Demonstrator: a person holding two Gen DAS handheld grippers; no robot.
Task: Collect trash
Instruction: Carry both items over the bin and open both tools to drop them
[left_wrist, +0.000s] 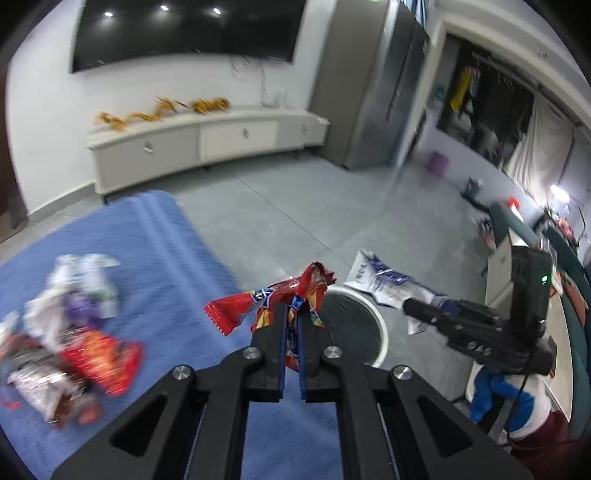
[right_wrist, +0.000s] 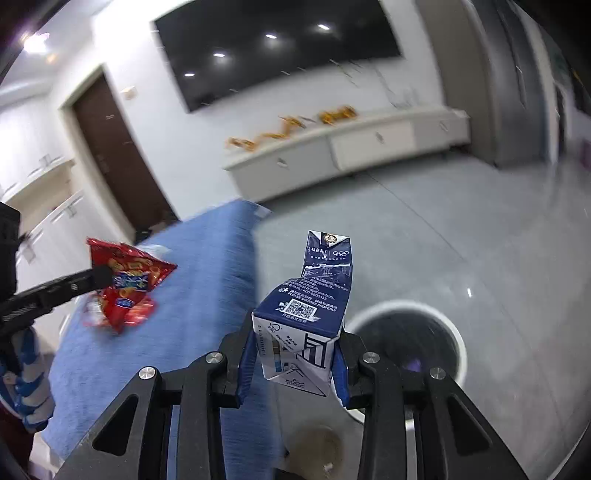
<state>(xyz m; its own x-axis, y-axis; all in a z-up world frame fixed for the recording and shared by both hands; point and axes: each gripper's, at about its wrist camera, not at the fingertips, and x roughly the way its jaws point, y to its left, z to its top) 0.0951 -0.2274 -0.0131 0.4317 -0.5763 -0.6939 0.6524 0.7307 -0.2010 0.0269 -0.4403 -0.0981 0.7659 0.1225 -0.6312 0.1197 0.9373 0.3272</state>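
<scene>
Aloft, crumpled red foil snack wrapper (left_wrist: 291, 295) pinched tight in left gripper (left_wrist: 293, 325); flattened navy-and-white milk carton (right_wrist: 306, 317) clamped in right gripper (right_wrist: 295, 358). Both held past the blue cloth-covered table's (left_wrist: 177, 258) edge, near round white-rimmed bin (right_wrist: 436, 332) on grey floor. More wrappers (left_wrist: 70, 332) heaped on the cloth.

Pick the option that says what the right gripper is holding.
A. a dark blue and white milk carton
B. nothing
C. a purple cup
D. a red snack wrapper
A: in the right wrist view the right gripper is clamped on a dark blue and white milk carton, while the red snack wrapper is pinched in the left gripper.
</scene>
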